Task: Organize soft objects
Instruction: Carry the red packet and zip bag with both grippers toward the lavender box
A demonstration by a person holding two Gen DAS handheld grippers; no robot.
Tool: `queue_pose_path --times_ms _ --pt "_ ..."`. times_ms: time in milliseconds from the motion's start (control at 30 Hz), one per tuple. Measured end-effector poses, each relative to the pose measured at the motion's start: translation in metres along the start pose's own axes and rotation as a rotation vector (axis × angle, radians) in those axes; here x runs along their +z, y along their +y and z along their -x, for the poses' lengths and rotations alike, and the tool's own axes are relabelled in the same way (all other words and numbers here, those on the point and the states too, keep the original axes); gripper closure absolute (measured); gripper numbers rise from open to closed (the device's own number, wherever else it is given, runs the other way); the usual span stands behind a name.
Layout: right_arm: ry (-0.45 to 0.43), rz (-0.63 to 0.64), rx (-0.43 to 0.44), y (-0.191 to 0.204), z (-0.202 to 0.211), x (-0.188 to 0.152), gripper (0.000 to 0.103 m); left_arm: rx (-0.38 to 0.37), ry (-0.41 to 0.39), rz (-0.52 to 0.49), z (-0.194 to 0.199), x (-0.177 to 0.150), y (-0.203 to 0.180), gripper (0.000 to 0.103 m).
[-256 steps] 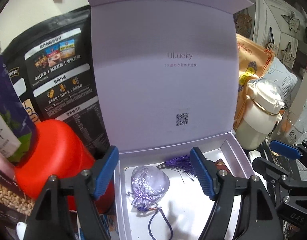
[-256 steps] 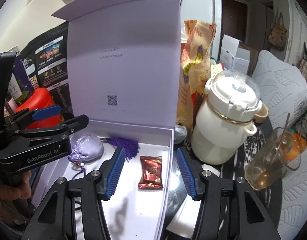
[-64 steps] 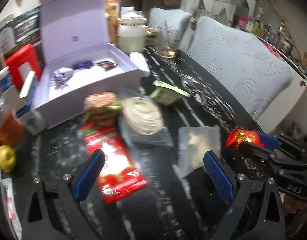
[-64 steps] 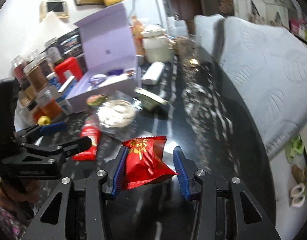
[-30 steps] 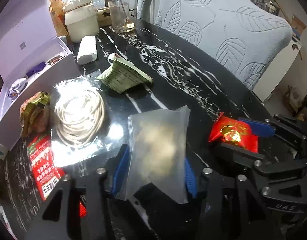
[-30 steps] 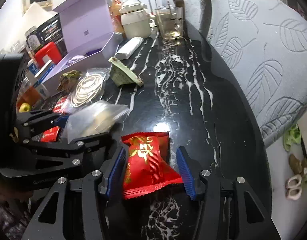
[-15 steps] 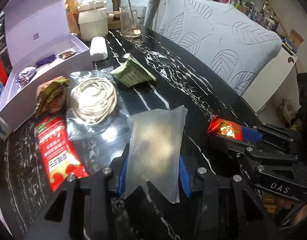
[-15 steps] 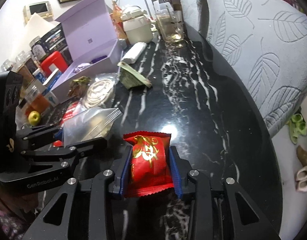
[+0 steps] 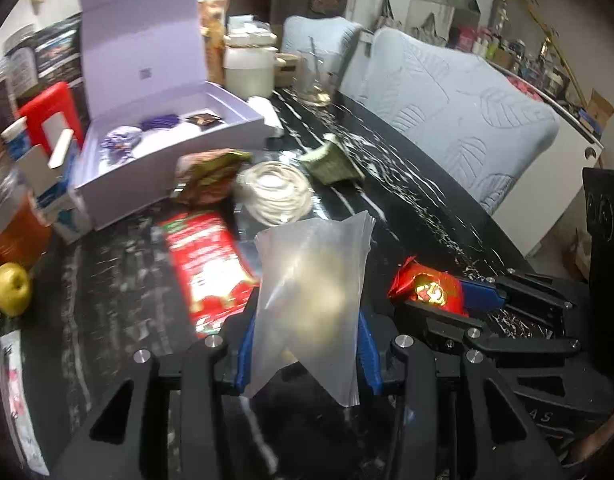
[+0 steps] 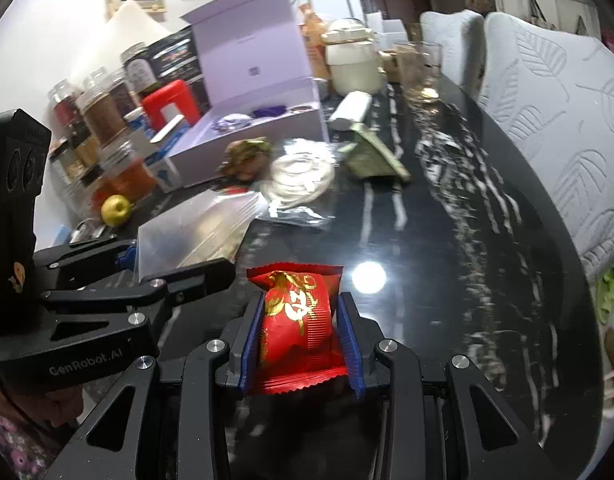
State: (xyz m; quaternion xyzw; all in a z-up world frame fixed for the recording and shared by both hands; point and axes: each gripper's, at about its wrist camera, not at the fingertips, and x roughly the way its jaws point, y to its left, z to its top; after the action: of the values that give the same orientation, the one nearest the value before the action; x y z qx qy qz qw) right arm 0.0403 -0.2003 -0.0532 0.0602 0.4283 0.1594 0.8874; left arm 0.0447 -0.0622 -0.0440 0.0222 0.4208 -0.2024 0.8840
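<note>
My left gripper (image 9: 305,344) is shut on a translucent plastic pouch (image 9: 313,280), lifted off the black marble table (image 9: 407,196). My right gripper (image 10: 301,344) is shut on a red snack packet with gold print (image 10: 297,320), also off the table. Each gripper shows in the other's view: the right gripper (image 9: 435,300) with the red packet (image 9: 427,286), the left gripper (image 10: 175,268) with the pouch (image 10: 195,228). The open lilac box (image 9: 163,152) stands at the back left, with a purple sachet (image 9: 121,142) and a small dark packet (image 9: 203,120) inside.
On the table lie a long red snack pack (image 9: 207,268), a bagged coil of white cord (image 9: 277,192), a crumpled brown-green packet (image 9: 211,172) and a folded green packet (image 9: 331,160). A yellow apple (image 9: 11,288), jars and a red container (image 9: 47,116) crowd the left. Grey cushioned chairs (image 9: 459,108) line the right.
Both grippers have lifted with their loads and drawn back from the table, bringing the lilac box into fuller view. The right jaws have closed tighter on the red packet.
</note>
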Motion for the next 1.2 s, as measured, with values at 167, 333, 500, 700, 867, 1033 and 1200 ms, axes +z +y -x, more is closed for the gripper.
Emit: queue_pose_path --times_ms 167,333,500,700,867,1033,1200 --pt "-0.007 0.028 0.034 0.025 -0.003 0.003 0.068 0.01 -0.019 0.047 0.015 -0.011 0.02 0.061" --pt "-0.013 0.076 0.068 0.048 -0.005 0.007 0.068 0.036 -0.053 0.1 0.031 -0.019 0.042 0.061" --pt "-0.009 0.121 0.107 0.069 -0.011 0.012 0.068 0.068 -0.085 0.145 0.047 -0.025 0.061 0.061" --pt "-0.009 0.168 0.154 0.093 -0.015 0.022 0.068 0.079 -0.108 0.19 0.055 -0.023 0.08 0.061" --pt "-0.02 0.199 0.166 0.106 -0.018 0.033 0.068 0.082 -0.135 0.215 0.057 -0.014 0.091 0.061" --pt "-0.042 0.226 0.184 0.111 -0.02 0.051 0.068 0.093 -0.168 0.205 0.062 0.001 0.098 0.061" --pt "-0.065 0.233 0.192 0.114 -0.023 0.072 0.068 0.103 -0.2 0.198 0.067 0.02 0.105 0.061"
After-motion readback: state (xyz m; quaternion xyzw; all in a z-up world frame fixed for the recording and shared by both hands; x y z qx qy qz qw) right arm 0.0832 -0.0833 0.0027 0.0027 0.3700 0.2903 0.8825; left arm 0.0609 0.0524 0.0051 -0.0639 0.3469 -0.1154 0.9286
